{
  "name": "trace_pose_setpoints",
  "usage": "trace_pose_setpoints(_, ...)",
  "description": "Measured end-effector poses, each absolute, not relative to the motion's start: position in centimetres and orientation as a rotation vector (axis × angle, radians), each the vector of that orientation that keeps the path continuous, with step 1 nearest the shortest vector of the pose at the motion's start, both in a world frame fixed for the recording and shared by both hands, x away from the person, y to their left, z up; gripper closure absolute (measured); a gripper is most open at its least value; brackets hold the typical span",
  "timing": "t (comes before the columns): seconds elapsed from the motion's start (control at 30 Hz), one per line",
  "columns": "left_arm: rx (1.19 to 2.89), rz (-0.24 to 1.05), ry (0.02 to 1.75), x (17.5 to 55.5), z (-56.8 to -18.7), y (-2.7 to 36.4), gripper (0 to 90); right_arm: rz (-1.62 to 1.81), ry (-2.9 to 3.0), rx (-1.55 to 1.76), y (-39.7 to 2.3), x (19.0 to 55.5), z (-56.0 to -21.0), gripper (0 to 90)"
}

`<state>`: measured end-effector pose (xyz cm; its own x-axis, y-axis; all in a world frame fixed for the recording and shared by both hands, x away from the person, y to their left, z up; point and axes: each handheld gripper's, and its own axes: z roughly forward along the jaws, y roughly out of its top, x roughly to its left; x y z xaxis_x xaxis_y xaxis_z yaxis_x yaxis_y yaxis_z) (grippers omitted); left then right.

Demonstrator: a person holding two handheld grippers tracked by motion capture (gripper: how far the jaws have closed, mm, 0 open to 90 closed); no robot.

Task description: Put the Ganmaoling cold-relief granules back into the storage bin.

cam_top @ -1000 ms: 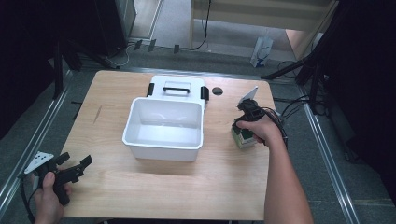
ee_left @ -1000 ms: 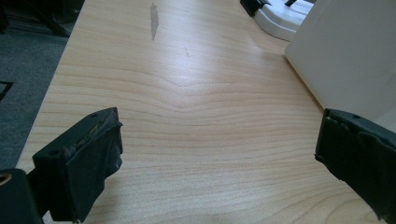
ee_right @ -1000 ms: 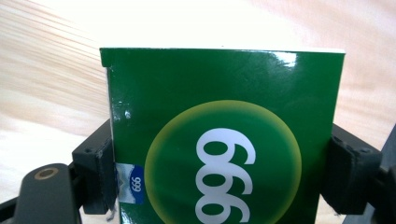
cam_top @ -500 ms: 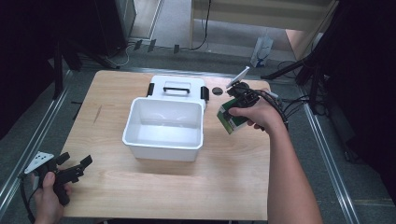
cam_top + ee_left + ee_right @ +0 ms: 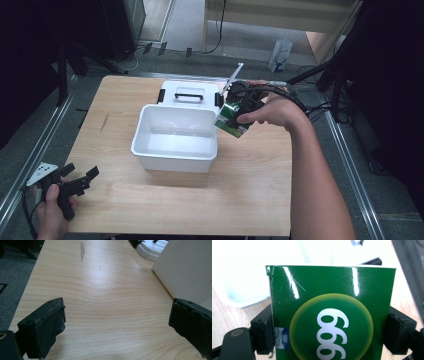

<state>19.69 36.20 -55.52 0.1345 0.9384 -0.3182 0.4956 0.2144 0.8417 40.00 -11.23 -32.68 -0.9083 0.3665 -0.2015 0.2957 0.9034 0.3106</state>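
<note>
Green box (image 5: 232, 120) is off the table, gripped by the right gripper (image 5: 239, 111) and tilted, hanging just at the right edge of the white bin (image 5: 175, 137), near its far right corner. In the right gripper view the box (image 5: 332, 315) sits squarely between the two jaws, which press on its left and right sides; its glossy face with a yellow-green disc and white digits points at the camera. A side grip like this leaves the lower end free, so I judge the box is meant to go down into the bin, and the tilt suits easing it over the rim.

The bin is open and looks empty, set in the middle of the wooden table (image 5: 260, 200). Its lid (image 5: 189, 92), with a black handle and black clips, lies flat just beyond it on the far side, touching or almost touching the far wall, which keeps it out of the way of a reach from the right.

The left gripper (image 5: 77, 181) rests low at the near left corner of the table, held by the person's hand (image 5: 50, 212), well apart from the bin. Its jaws stand wide with nothing between them; the left gripper view shows bare wood between the pads (image 5: 51, 327) and the bin's white wall (image 5: 185, 270) off to the right. It appears to be waiting, perhaps ready to steady the bin if needed.
</note>
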Motion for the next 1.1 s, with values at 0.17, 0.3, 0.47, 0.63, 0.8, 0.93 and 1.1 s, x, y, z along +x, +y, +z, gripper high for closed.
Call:
trace_pose_setpoints(0.17,1.422,0.566,1.503,19.7,-55.5,36.2,1.2,0.400,2.819,0.361,-9.4,39.2,-31.6,16.4)
trace_pose_setpoints(0.3,1.426,0.564,1.503,19.7,-55.5,36.2,1.2,0.381,2.846,0.256,-7.7,38.5,-31.3,16.4)
trace_pose_setpoints(0.47,1.427,0.563,1.502,19.7,-55.5,36.2,1.2,0.378,2.866,0.167,-6.0,38.3,-31.4,16.3)
trace_pose_setpoints(0.63,1.427,0.562,1.502,19.7,-55.5,36.2,1.2,0.372,2.883,0.098,-4.8,38.2,-31.6,16.3)
trace_pose_setpoints(0.8,1.425,0.561,1.502,19.7,-55.5,36.2,1.2,0.359,2.904,0.043,-3.3,38.1,-32.4,16.3)
trace_pose_setpoints(0.93,1.427,0.560,1.502,19.7,-55.5,36.3,1.2,0.330,2.905,0.017,-2.7,37.9,-33.0,16.2)
trace_pose_setpoints(1.1,1.421,0.559,1.503,19.7,-55.5,36.2,1.2,0.325,2.910,0.002,-2.2,38.1,-33.7,16.2)
